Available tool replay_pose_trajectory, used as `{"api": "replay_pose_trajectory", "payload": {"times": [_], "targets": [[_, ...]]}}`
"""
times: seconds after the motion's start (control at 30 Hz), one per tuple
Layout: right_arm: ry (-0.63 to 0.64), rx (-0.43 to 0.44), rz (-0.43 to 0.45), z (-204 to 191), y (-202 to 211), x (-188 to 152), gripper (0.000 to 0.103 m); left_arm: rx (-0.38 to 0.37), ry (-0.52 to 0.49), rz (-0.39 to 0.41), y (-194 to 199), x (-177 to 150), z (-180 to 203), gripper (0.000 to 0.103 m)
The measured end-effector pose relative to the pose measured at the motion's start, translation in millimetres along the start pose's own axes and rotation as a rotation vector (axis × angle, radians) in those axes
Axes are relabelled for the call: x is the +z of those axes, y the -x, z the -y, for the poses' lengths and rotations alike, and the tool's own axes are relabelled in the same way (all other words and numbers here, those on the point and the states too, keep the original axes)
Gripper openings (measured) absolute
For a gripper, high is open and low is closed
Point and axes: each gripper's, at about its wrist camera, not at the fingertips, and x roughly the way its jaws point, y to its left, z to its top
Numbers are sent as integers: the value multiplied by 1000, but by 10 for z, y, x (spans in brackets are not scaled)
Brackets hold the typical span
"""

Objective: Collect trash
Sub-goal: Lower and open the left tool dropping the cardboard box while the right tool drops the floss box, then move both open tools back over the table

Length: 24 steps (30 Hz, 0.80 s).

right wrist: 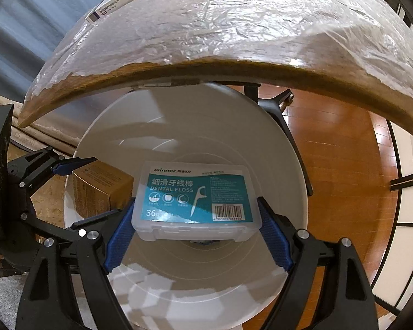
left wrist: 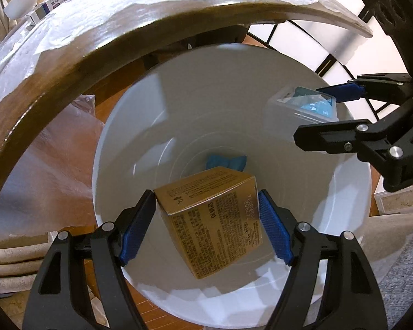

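Left tongs (left wrist: 206, 220): clamped on the gold carton (left wrist: 214, 220), blue pads pressing both sides, hanging right over the white bin (left wrist: 118, 126).
Right tongs (right wrist: 195, 225): gripping the dental floss box (right wrist: 195, 198) by its short ends, also above the bin's mouth.
Why held so: both point steeply down, so a release should drop each piece straight in (my read).
Already inside: a blue scrap (left wrist: 225, 161) on the bin floor.
Around: the plastic-wrapped bench (right wrist: 234, 27) overhangs the bin's far rim; a medicine box (right wrist: 115, 5) waits on top.
In the way: the two tongs are near each other; the bench edge is close above.
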Motion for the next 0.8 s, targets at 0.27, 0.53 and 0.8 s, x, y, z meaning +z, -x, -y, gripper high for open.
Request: {"api": "replay_pose_trajectory", "payload": {"times": [0.27,0.53,0.8], "targets": [[1,-10,17,61,76,37,92,-12,4,-2,-76,-13,-53,88],[72,-67,109,15,503,55,94,-20,19,66,272,-6,-48,89],[145,-234,444,-102,1349,470,99,36,62,403,1282,282,-239,101]]}}
